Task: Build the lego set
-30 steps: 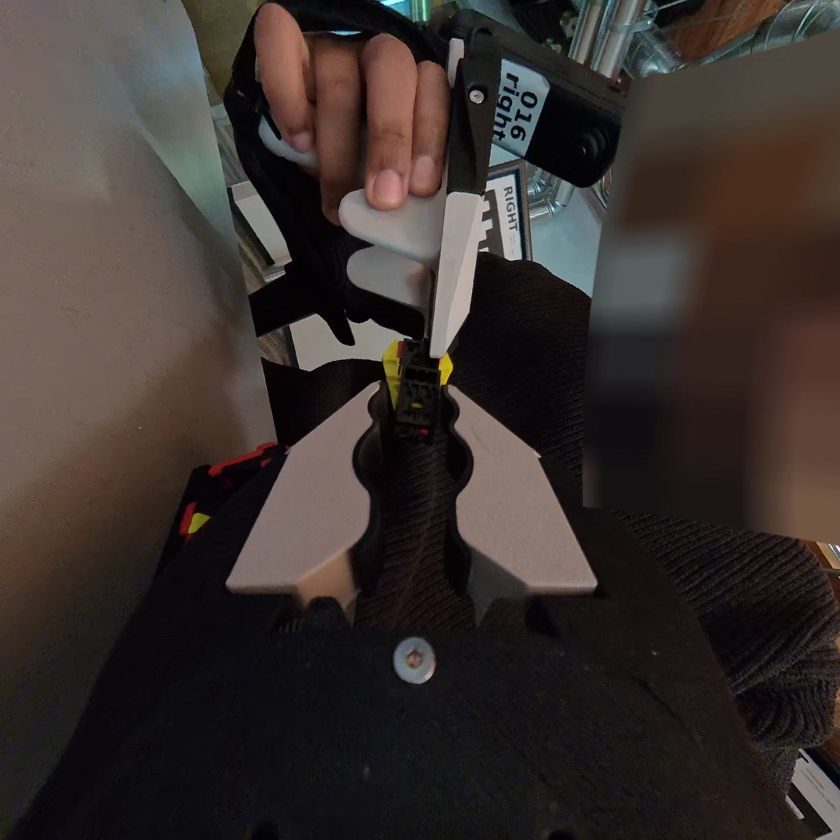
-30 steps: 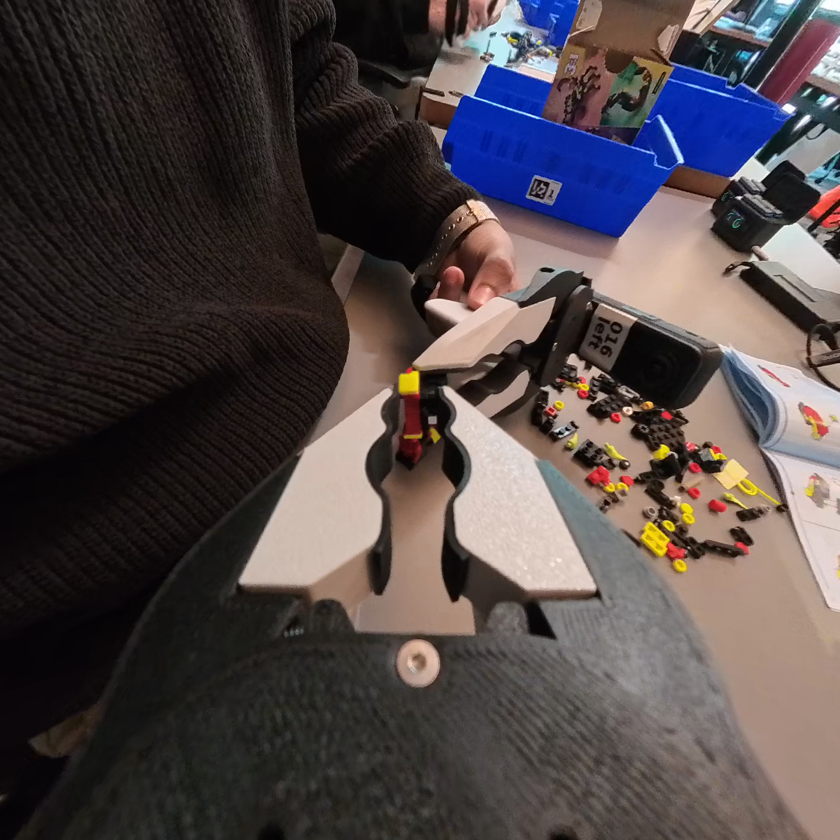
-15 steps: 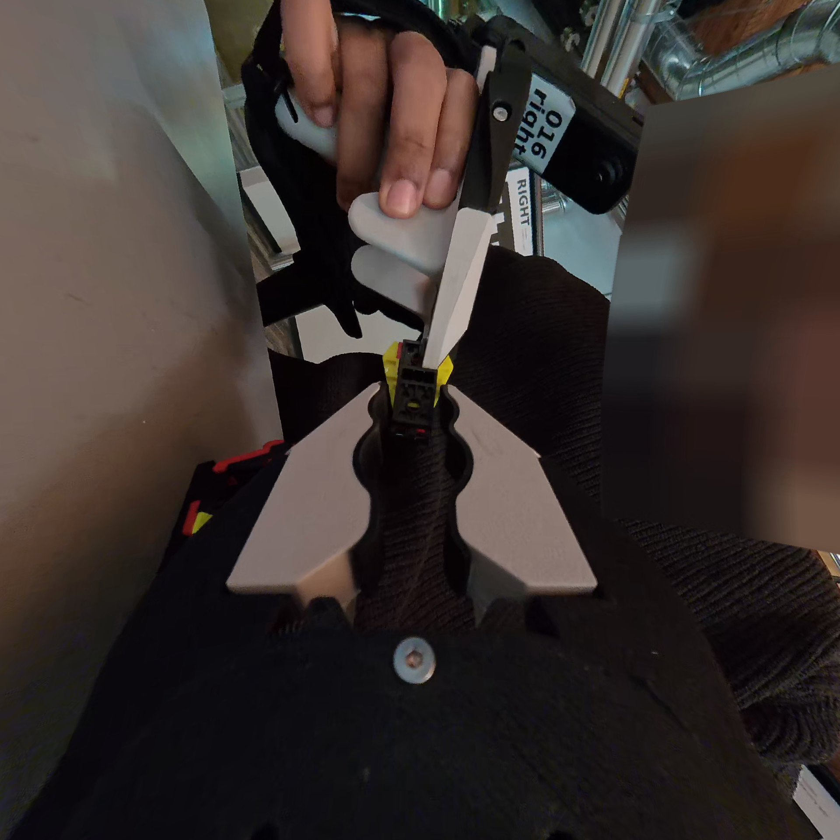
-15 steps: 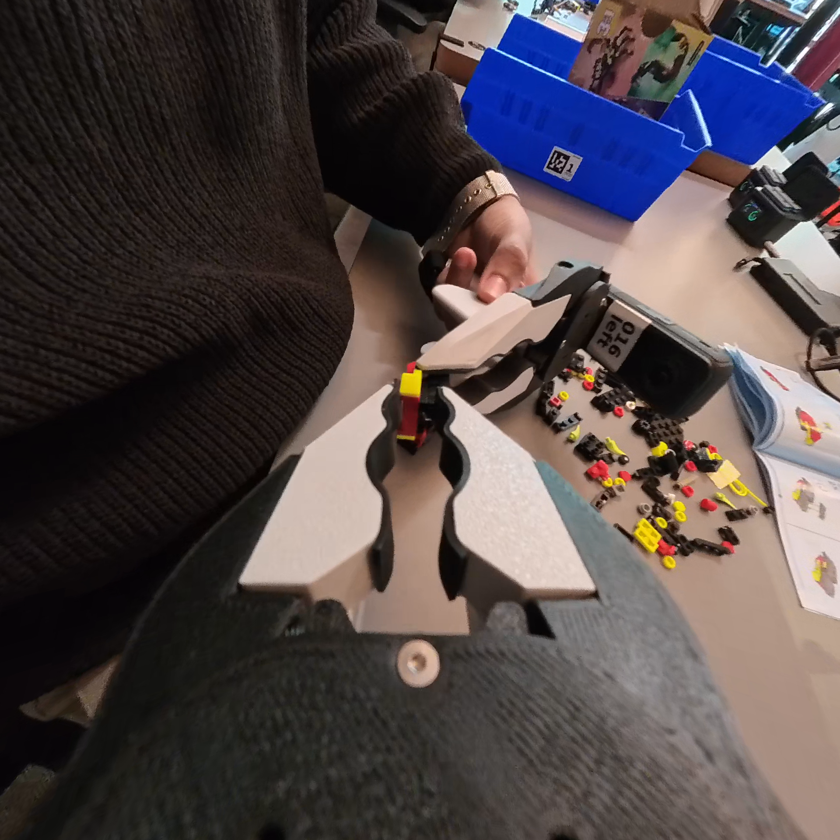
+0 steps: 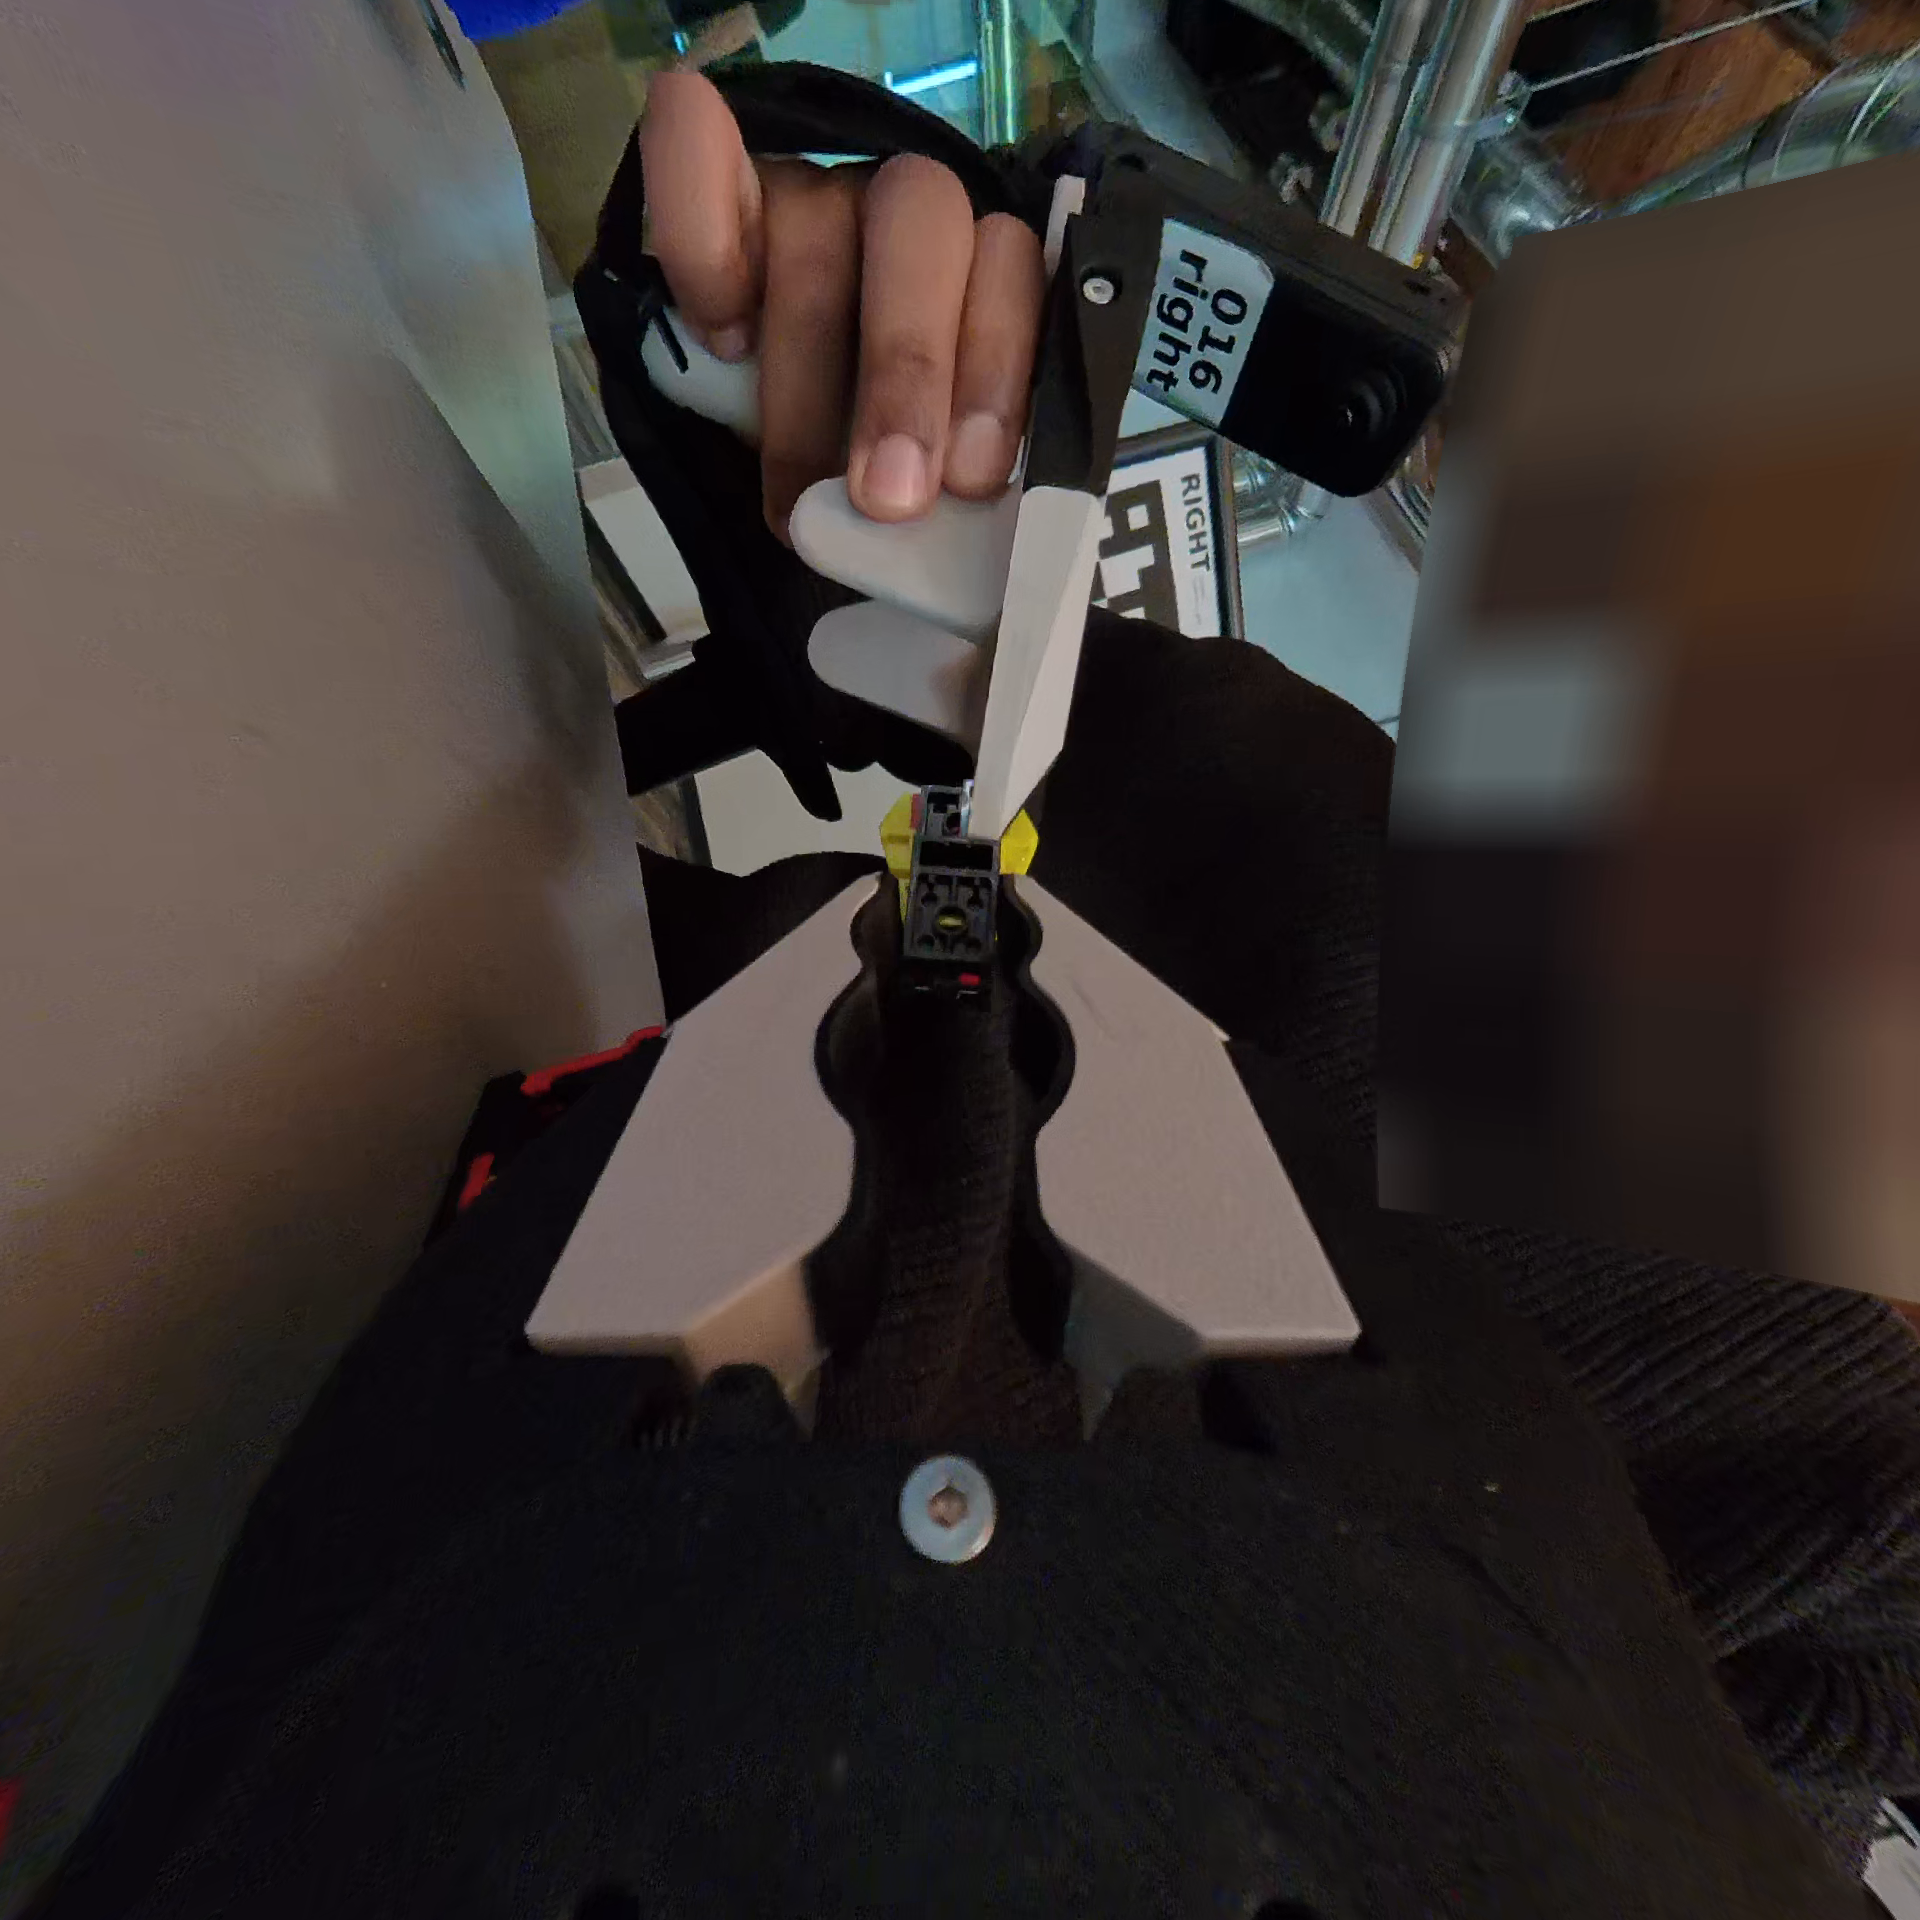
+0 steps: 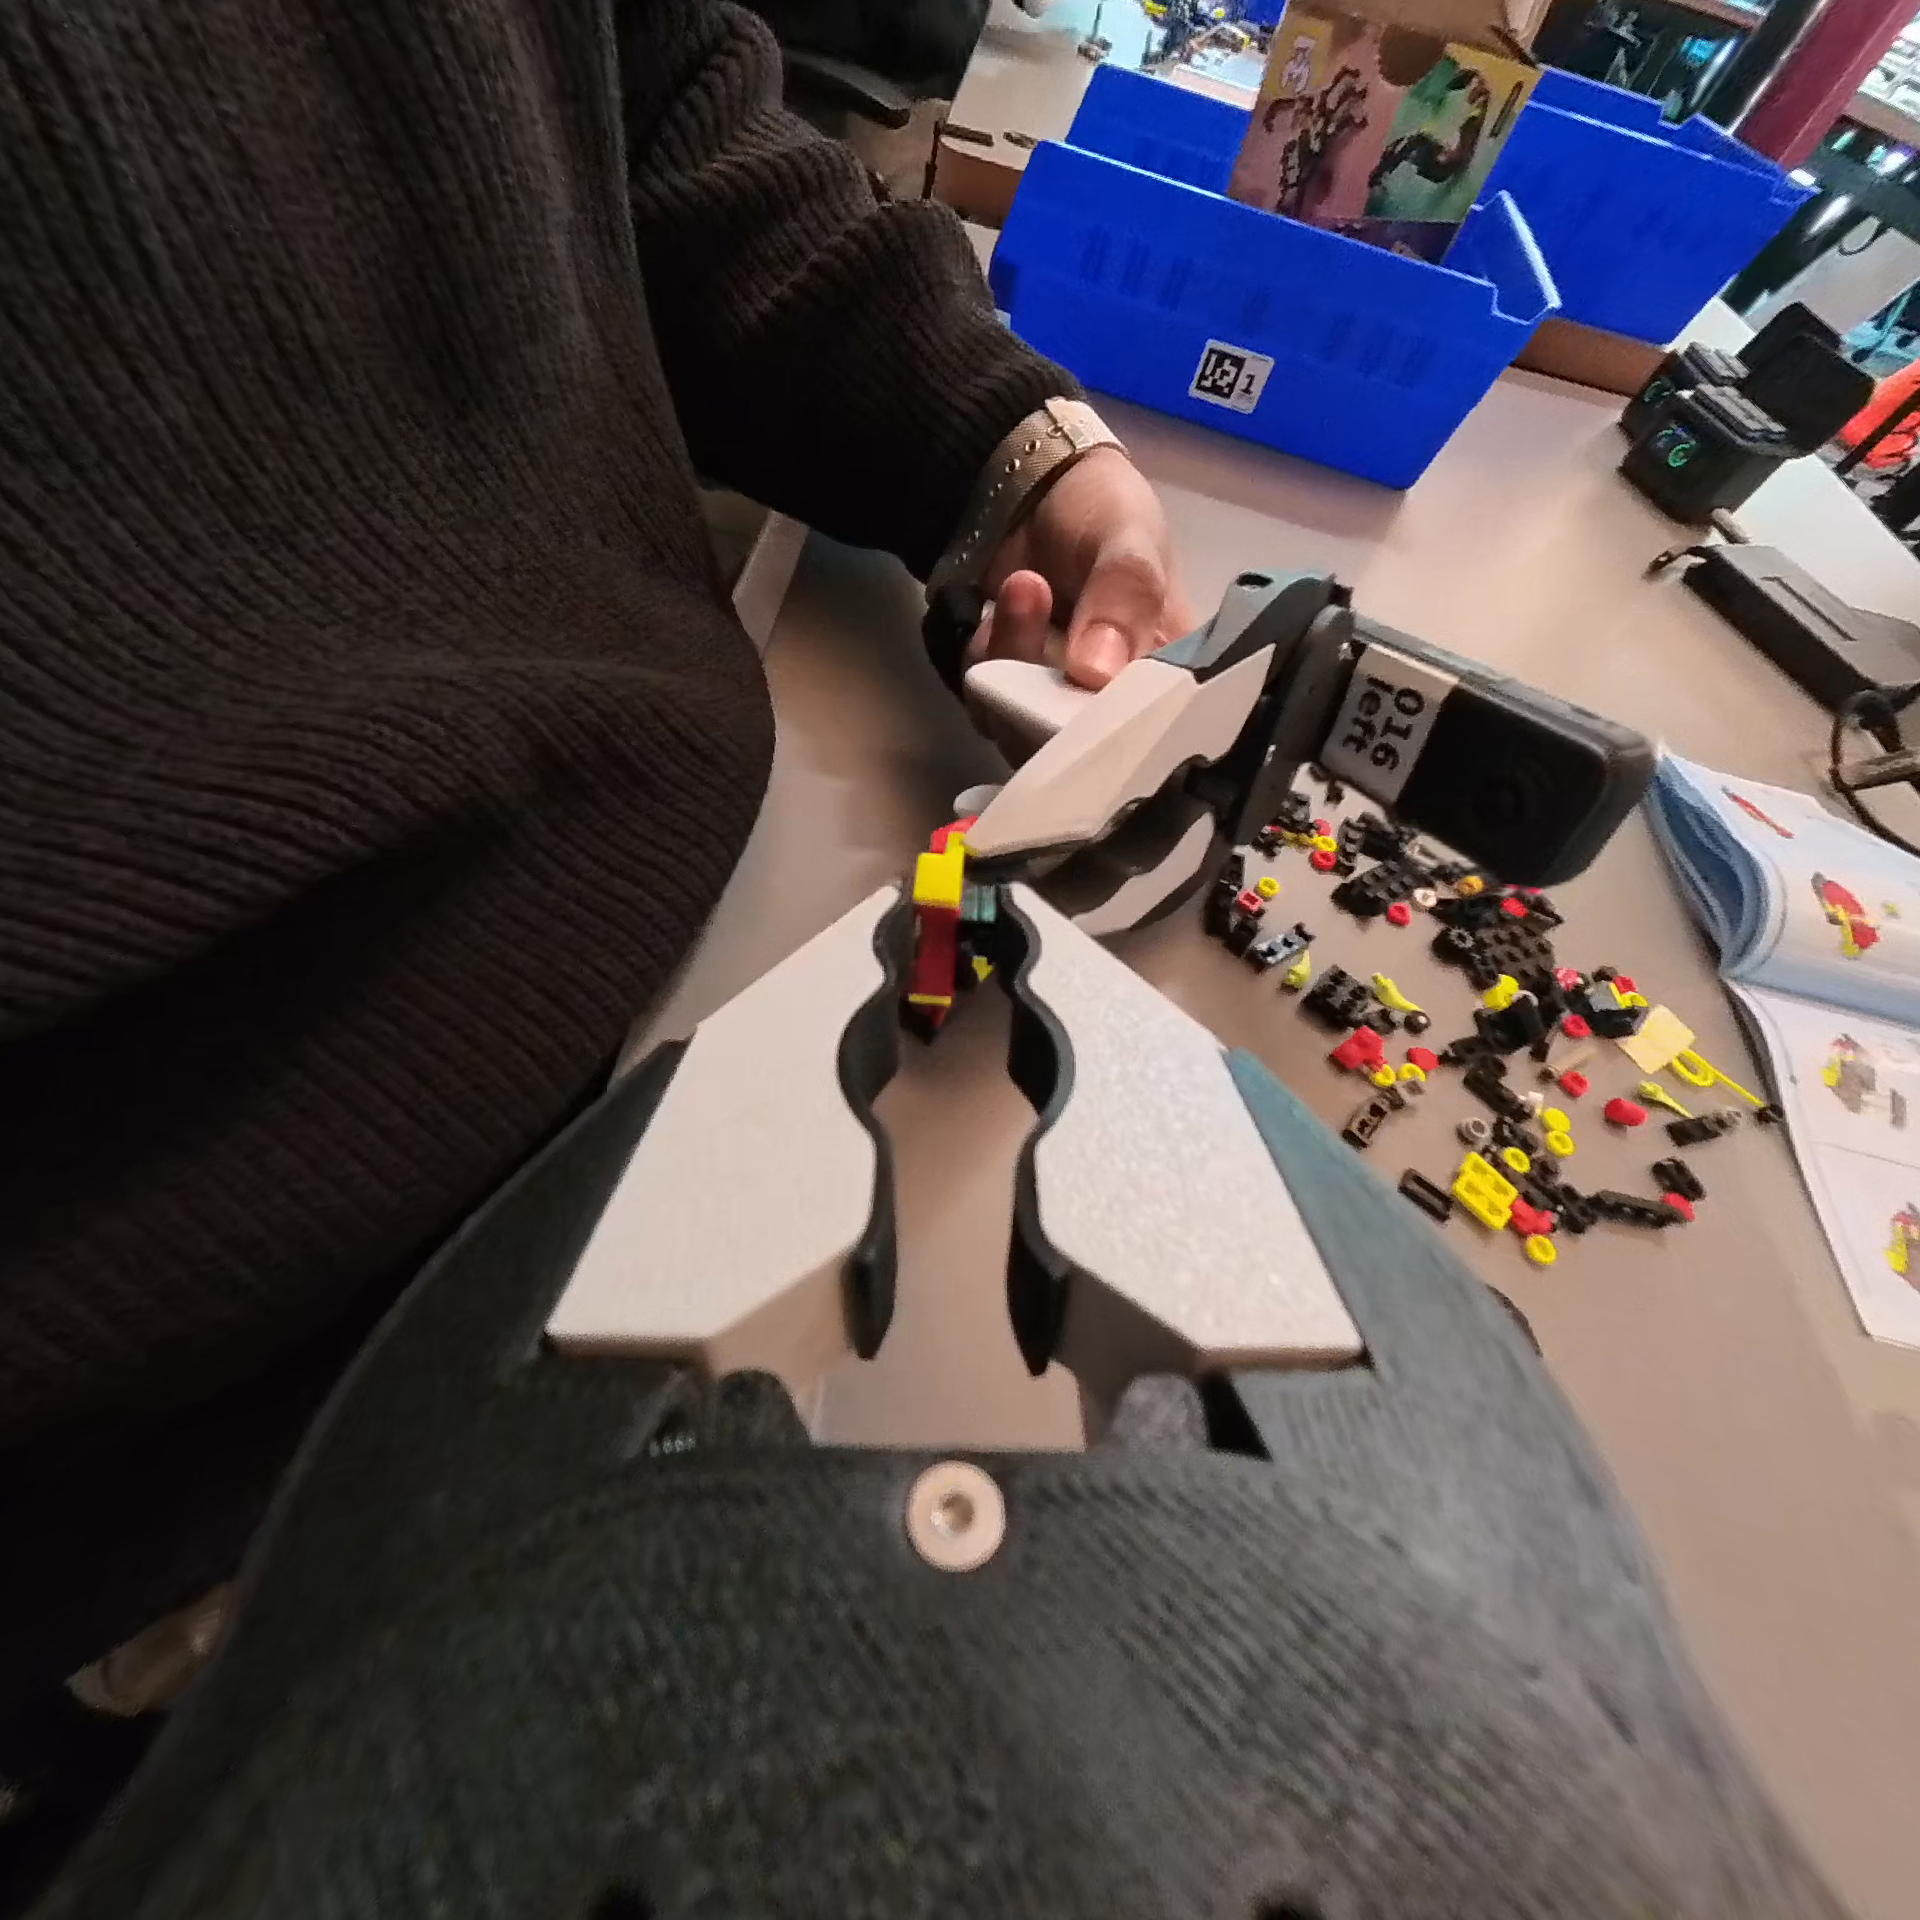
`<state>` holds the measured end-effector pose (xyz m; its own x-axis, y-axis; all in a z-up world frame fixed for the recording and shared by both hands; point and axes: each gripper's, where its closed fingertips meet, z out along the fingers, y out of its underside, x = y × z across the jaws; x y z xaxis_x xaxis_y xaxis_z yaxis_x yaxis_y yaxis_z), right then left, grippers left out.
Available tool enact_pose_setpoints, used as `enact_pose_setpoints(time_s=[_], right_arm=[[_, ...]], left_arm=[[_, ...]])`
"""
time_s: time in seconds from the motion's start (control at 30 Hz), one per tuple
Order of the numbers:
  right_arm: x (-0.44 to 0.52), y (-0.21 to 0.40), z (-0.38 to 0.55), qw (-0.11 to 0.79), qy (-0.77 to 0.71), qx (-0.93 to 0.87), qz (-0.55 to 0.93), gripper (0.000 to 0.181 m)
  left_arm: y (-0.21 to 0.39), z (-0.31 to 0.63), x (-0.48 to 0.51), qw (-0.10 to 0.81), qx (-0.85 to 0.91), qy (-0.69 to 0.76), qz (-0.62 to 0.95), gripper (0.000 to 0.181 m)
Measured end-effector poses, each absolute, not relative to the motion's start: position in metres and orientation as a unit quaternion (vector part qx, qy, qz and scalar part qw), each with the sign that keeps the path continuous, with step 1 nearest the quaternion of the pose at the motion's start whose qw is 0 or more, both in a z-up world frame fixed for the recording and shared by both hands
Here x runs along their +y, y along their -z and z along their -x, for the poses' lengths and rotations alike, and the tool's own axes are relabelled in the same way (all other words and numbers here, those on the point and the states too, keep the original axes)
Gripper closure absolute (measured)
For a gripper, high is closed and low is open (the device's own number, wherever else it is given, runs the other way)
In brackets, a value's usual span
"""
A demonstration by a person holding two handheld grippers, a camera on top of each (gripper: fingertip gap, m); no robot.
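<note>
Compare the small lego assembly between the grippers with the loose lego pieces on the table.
The lego assembly is joined and held above the table by both grippers; the loose lego pieces lie scattered and separate on the table, untouched. Both show black, yellow and red.

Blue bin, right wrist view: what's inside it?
A printed cardboard box stands upright in the blue bin, its top sticking out above the rim. The bin's front wall covers the box's base and anything else inside.

Blk/red/yellow lego build (image 6: 940,961) (blue bins (image 6: 1247,312))
</note>
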<state>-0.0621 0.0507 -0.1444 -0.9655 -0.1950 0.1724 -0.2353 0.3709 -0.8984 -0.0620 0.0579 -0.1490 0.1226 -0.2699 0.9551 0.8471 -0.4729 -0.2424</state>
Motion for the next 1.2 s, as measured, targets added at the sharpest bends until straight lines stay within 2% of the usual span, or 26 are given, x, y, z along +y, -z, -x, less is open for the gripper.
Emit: enact_pose_setpoints(time_s=[0.1, 0.27, 0.5, 0.67, 0.97, 1.2], right_arm=[[0.053, 0.148, 0.068, 0.027, -0.542, -0.831, -0.123, 0.167], [0.062, 0.157, 0.096, 0.055, -0.530, -0.843, -0.069, 0.141], [0.076, 0.171, 0.131, 0.052, -0.509, -0.859, 0.035, 0.137], [0.078, 0.182, 0.138, 0.073, -0.480, -0.873, 0.046, 0.141], [0.079, 0.189, 0.138, 0.079, -0.460, -0.883, 0.042, 0.143], [0.080, 0.188, 0.139, 0.070, -0.466, -0.881, 0.051, 0.144]], left_arm=[[0.151, 0.066, 0.059, 0.462, -0.247, 0.597, 0.607, 0.165], [0.158, 0.087, 0.059, 0.502, -0.265, 0.515, 0.642, 0.167], [0.182, 0.118, 0.055, 0.518, -0.273, 0.314, 0.748, 0.167], [0.216, 0.124, 0.051, 0.457, -0.225, 0.163, 0.845, 0.166], [0.231, 0.110, 0.054, 0.419, -0.193, 0.158, 0.873, 0.165], [0.227, 0.110, 0.055, 0.430, -0.192, 0.169, 0.866, 0.164]])
